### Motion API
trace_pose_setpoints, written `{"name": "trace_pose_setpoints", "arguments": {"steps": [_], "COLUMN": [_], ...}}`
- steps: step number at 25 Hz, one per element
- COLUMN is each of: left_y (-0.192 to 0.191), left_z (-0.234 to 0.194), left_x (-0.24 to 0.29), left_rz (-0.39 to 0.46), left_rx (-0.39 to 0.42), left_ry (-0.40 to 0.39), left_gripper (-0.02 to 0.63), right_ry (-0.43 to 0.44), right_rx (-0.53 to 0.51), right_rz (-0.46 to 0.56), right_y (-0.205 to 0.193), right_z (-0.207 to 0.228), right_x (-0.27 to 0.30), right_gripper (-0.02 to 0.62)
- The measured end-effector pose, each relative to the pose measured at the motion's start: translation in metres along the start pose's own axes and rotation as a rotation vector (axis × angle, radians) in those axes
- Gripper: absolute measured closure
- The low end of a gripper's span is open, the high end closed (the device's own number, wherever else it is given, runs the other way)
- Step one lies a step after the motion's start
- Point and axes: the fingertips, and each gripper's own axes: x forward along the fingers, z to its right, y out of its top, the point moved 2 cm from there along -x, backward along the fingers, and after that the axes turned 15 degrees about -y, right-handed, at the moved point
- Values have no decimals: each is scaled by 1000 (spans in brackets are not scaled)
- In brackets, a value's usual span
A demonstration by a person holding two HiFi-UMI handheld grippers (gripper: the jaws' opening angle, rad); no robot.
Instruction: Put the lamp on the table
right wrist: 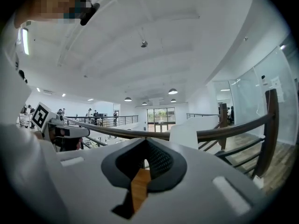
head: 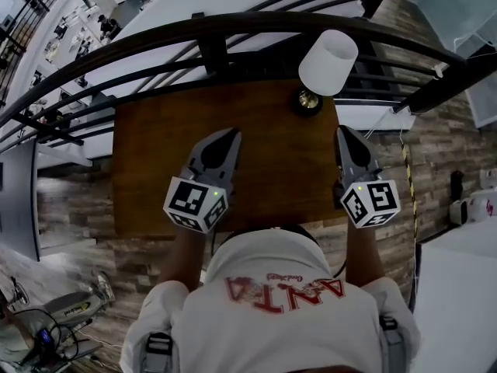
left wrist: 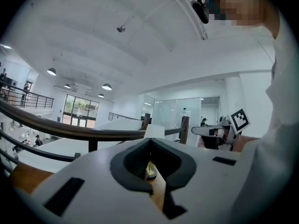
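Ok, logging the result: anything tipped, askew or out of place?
Nothing stands out. The lamp looks upright on the table, near its far right corner by the railing.

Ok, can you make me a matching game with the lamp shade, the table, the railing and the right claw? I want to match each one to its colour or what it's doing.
Things:
1. lamp shade
2. table
3. railing
4. right claw

Matches:
A. brown wood
B. shut, holding nothing
C. white
D. dark bars

Right pairs: 1-C, 2-A, 3-D, 4-B.
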Motion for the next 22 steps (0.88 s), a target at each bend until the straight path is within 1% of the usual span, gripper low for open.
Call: {"name": "trace_pose_setpoints", "arguments": {"steps": [4, 9, 22], "left_y": [4, 8, 15], "left_z": [0, 12, 19], "left_x": [0, 0, 0], "left_rz": [1, 5, 9], "left_rx": [-3, -4, 0], "left_ry": [-7, -38, -48], "left_gripper": [597, 597, 597], "right_ry": [-14, -10, 2], "right_rx": [-4, 10, 9], "right_rz": [10, -14, -36], "right_y": [7, -2, -5], "right_z": [4, 3, 3], "right_x": [-2, -8, -8], "right_gripper": [594, 594, 594]}}
